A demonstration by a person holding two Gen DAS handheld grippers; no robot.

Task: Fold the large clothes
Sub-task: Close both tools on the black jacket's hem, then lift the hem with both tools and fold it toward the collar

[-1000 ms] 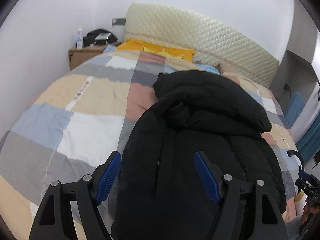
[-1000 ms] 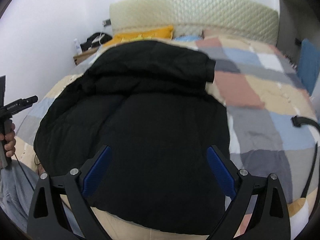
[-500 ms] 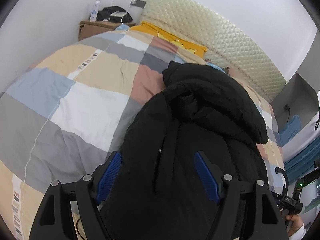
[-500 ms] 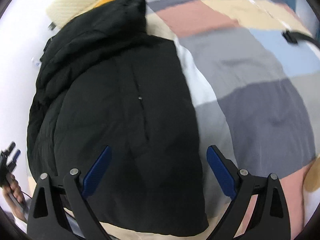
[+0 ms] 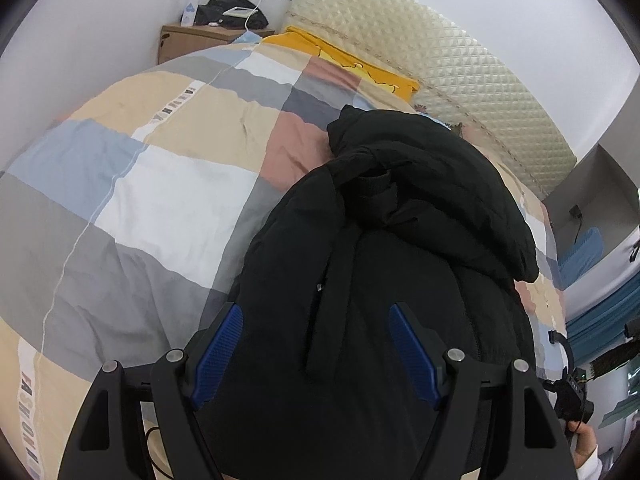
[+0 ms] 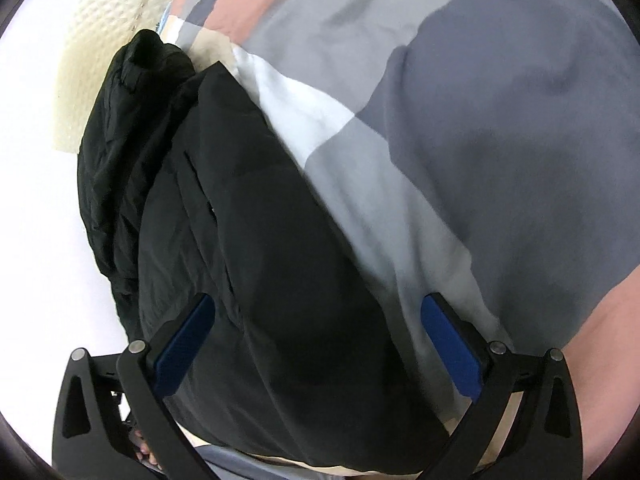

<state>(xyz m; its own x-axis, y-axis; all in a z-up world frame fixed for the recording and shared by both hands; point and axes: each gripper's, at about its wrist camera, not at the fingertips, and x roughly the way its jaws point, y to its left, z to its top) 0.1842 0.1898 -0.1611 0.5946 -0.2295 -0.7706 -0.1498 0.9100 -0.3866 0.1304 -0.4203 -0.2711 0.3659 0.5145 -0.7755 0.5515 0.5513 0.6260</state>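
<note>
I am holding my right claw (image 6: 316, 344) wide open, its jaws having just been opening, astride the black jacket (image 6: 240, 240)'s near right edge on the bed (image 6: 500, 140). The jacket is running lengthwise away from me toward the headboard (image 5: 460, 68), and my left claw (image 5: 316, 352) is hanging open over its near left side.

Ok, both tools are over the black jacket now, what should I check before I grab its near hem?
1. Left tool open, nothing pinched: ok.
2. Right tool open, jaws have just been opening, nothing pressed: ok.
3. Black jacket lying on the patchwork quilt: ok.
4. Hood bunched at the far end, not smoothed: not ok.
5. Right tool straddles the jacket's side edge, one pad over the quilt: ok.
6. Sleeves tucked in: cannot tell.
</note>
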